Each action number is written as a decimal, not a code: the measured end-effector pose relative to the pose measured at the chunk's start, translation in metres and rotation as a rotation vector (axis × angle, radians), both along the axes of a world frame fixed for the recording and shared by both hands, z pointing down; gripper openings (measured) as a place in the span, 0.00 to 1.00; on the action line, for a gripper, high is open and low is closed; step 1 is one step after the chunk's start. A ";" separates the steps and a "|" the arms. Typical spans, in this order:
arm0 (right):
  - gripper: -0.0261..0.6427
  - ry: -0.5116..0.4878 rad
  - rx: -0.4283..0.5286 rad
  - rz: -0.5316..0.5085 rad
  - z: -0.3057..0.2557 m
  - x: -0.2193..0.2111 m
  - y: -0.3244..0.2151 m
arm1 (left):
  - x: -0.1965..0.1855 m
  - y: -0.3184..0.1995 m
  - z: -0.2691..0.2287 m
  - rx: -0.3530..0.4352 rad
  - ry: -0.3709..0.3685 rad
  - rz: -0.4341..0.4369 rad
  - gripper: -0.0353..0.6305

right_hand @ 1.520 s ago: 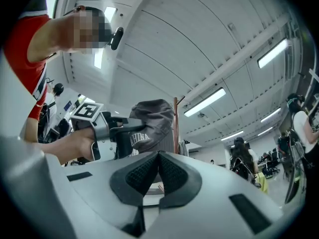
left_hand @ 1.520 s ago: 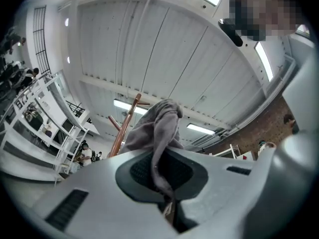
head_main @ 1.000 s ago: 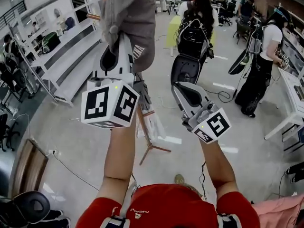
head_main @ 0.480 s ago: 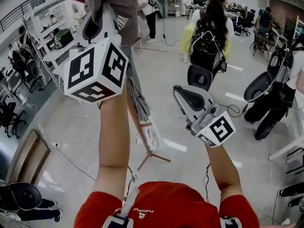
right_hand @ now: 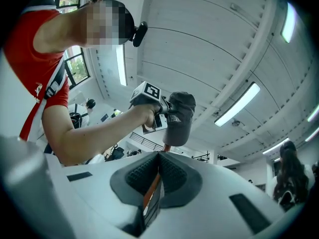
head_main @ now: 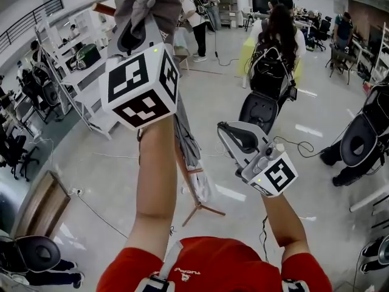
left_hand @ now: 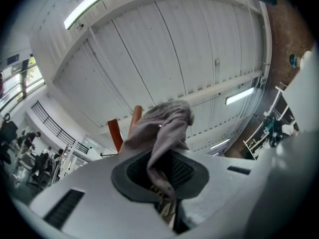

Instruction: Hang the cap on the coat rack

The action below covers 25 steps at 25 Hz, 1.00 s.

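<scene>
As the left gripper starts opening on the pinched cap, the cap may fall unless seated on the coat rack; right gripper jaws pressed together, empty.

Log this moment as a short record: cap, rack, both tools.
cap: grey, held up at the orange pegs of the rack; cannot tell whether it is hooked
rack: wooden, tripod legs on the floor, in front of the person
left tool: raised high, jaws opening, cap fabric pinched between them
right tool: lower, apart from the rack, jaws together, holding nothing
task: cap not yet released
</scene>
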State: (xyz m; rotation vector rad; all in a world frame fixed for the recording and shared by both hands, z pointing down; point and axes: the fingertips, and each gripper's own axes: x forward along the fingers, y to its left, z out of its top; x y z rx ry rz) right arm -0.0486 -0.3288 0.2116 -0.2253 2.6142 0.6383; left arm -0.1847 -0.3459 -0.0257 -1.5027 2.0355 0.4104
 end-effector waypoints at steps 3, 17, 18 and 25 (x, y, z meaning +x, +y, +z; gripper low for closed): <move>0.07 -0.008 -0.010 -0.009 0.009 0.008 -0.002 | 0.006 0.002 0.005 0.005 0.009 -0.038 0.10; 0.07 -0.006 -0.028 -0.118 -0.005 0.005 -0.001 | -0.012 0.015 -0.022 -0.032 0.059 -0.170 0.17; 0.07 -0.004 -0.026 -0.130 -0.005 0.007 0.001 | -0.015 0.017 -0.022 -0.034 0.066 -0.190 0.17; 0.07 -0.001 -0.030 -0.184 0.004 0.021 0.007 | -0.009 0.020 -0.013 -0.072 0.072 -0.269 0.19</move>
